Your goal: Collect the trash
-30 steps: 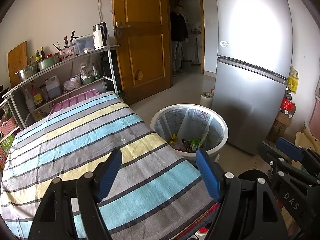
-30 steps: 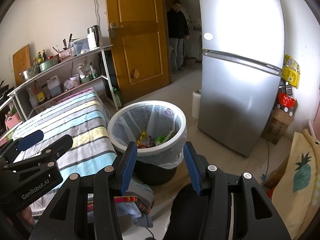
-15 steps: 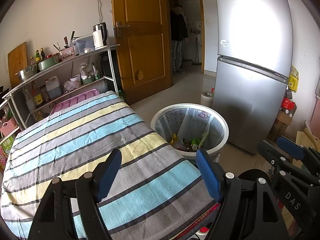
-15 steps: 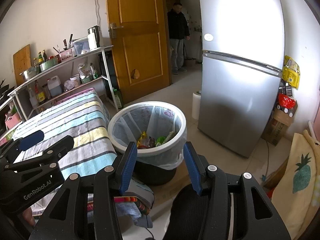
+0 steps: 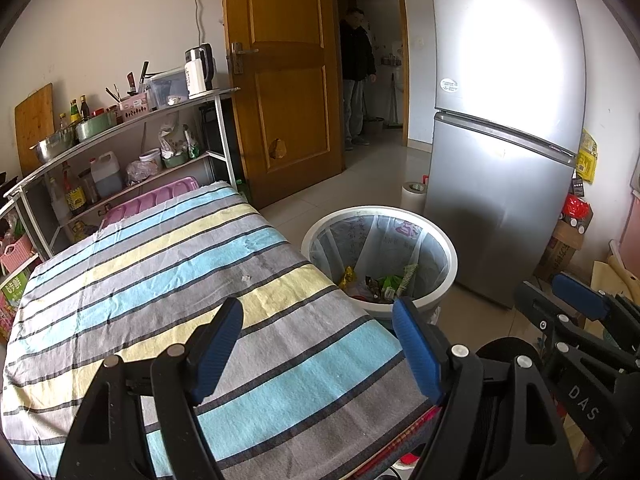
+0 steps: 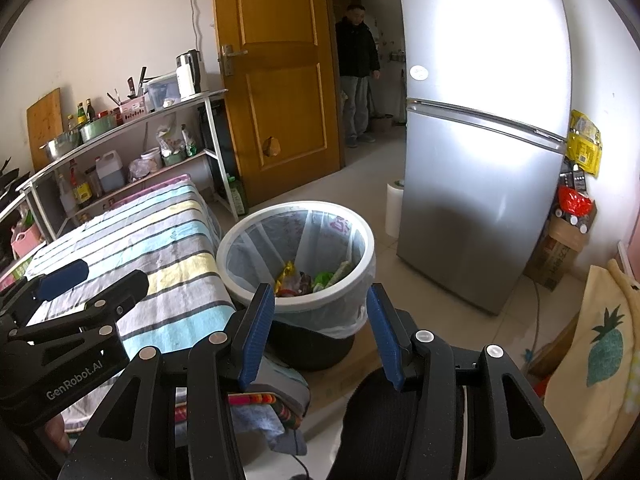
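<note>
Trash bin (image 6: 298, 248), lined, wrappers inside, beyond and between spread, empty jaws of right gripper (image 6: 320, 330); left gripper (image 5: 318, 350), likewise spread, over striped tablecloth (image 5: 160, 280).

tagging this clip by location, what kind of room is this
Most likely a home kitchen or a kitchen-dining room. A tall silver fridge stands by the wall, open shelves hold a kettle, pots and sauce bottles, and a lined trash bin sits beside a table under a striped cloth.
</note>
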`<state>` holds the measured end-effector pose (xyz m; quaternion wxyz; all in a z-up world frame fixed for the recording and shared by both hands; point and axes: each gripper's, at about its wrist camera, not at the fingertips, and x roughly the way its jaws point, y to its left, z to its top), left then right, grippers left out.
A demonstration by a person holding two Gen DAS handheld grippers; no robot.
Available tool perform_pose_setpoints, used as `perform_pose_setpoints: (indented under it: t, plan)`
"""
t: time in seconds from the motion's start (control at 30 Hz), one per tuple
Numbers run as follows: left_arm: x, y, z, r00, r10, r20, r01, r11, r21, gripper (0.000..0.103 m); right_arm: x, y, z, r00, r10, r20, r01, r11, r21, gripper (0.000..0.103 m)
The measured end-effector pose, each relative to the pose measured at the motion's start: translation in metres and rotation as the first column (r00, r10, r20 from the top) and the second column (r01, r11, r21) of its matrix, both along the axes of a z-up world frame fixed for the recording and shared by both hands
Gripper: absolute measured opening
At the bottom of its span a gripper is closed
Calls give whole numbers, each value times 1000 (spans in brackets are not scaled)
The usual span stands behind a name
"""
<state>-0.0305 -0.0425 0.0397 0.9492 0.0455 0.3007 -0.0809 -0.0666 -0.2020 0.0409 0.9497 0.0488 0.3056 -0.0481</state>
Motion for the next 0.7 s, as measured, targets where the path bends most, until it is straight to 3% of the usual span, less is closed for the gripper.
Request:
perform_pose_setpoints:
  t: [0.7]
  plan:
    - [1,3,1,1000,-1,-1,1,1000,2,79,-1,2,0,1000,2,2,-2,1000,-2,49]
